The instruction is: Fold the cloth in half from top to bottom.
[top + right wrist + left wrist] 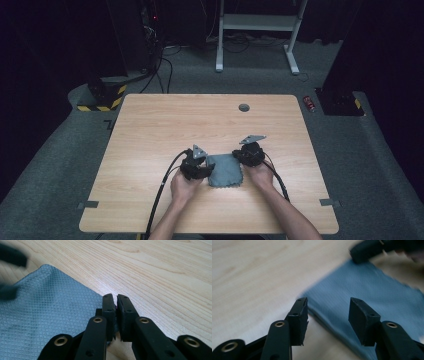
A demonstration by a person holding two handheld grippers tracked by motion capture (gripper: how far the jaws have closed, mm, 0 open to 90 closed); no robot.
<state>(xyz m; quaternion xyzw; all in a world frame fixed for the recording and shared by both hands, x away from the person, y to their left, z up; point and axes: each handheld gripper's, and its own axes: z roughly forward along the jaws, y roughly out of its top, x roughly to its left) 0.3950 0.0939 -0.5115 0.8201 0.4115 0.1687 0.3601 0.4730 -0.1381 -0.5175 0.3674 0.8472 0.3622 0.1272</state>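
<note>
Grey-blue cloth (225,170) flat on wood table (150,130), near person's edge, between both grippers. Step in hand looks like fold or lift by edges. To do well: left gripper (328,311) should drop onto near edge, catch full layer, not scrape table; lift both sides level. Left jaws spread wide, straddling cloth edge, holding nothing yet. Right gripper (116,305) jaws pressed nearly together at cloth edge, sliver of fabric between them; reads as pinching it.
</note>
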